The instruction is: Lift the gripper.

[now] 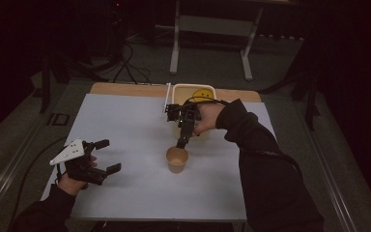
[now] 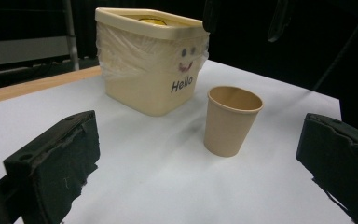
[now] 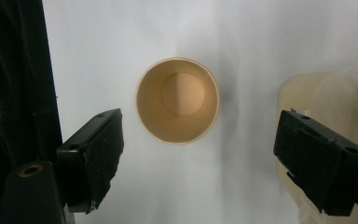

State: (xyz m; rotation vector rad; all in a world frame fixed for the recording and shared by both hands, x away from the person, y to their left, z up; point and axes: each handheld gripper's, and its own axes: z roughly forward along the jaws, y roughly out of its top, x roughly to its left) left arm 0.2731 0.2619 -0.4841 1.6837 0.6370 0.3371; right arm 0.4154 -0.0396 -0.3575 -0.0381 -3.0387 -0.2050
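The paper cup [image 1: 177, 159] stands upright and empty near the middle of the white table [image 1: 125, 140], with the cream "Hello" bin [image 1: 193, 93] at its 12 o'clock. The right gripper [image 1: 180, 143] hangs directly above the cup's far rim, pointing straight down along the cup's vertical axis, its jaws spread wide with nothing between them. The left gripper [image 1: 110, 155], also wide and empty, rests well apart at the cup's 9 o'clock, so the right hand is nearer.

Overhead, low, top-down; shared cup [image 1: 177, 159]
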